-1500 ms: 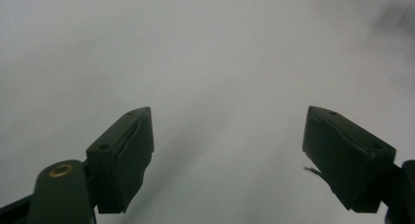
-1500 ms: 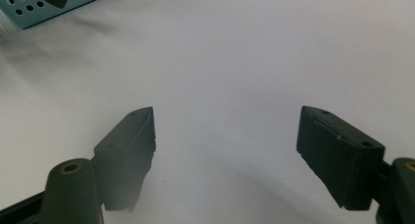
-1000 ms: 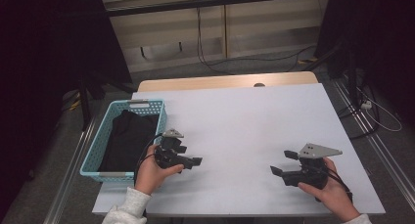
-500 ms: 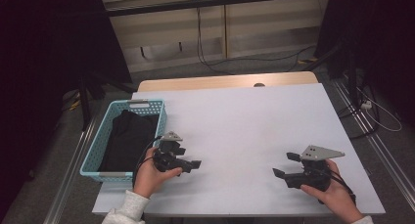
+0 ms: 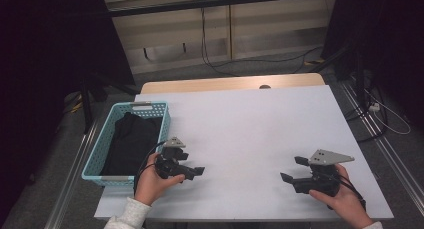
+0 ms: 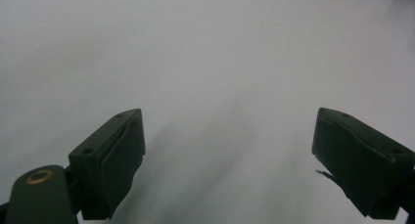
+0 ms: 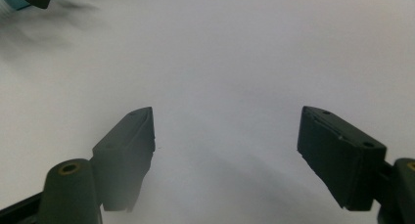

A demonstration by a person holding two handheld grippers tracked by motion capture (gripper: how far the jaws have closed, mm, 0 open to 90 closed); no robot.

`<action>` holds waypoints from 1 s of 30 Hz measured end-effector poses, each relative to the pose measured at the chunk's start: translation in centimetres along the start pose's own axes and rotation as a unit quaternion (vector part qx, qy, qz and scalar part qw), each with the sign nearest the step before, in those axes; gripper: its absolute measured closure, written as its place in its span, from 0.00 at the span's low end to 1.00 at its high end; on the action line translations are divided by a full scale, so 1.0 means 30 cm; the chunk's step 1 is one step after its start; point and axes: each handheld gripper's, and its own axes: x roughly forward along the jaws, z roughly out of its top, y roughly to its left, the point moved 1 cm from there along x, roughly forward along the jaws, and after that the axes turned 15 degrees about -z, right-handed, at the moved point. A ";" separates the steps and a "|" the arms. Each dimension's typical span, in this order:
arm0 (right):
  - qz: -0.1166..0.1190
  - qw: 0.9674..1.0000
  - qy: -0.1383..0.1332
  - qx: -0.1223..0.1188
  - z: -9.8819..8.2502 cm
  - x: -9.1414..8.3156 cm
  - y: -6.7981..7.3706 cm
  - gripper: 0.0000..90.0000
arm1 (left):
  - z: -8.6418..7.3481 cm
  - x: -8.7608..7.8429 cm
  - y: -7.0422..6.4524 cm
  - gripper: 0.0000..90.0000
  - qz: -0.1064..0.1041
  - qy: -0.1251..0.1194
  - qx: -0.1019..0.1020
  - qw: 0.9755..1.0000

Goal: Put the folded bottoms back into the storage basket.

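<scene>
Left claw [image 5: 192, 170] jaws just opened wider, empty; right claw [image 5: 294, 170] unmoved, open, empty.

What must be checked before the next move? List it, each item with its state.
1. Left claw empty: ok; its jaws have just been opening, with nothing between them.
2. Right claw open and empty: ok.
3. Black garment lying inside the blue basket: ok.
4. Table bare between the two claws: ok.
5. Left claw clear of the basket's near corner: cannot tell; it sits close beside it.
</scene>
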 end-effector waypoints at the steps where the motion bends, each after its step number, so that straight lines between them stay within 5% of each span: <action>1: 0.000 1.000 0.001 0.000 -0.002 -0.002 -0.001 0.24 | -0.001 0.000 -0.001 0.14 0.000 -0.001 -0.001 1.000; 30: -0.011 1.000 -0.002 0.003 -0.019 -0.026 -0.021 0.23 | -0.017 -0.006 -0.026 0.11 -0.003 -0.008 0.008 1.000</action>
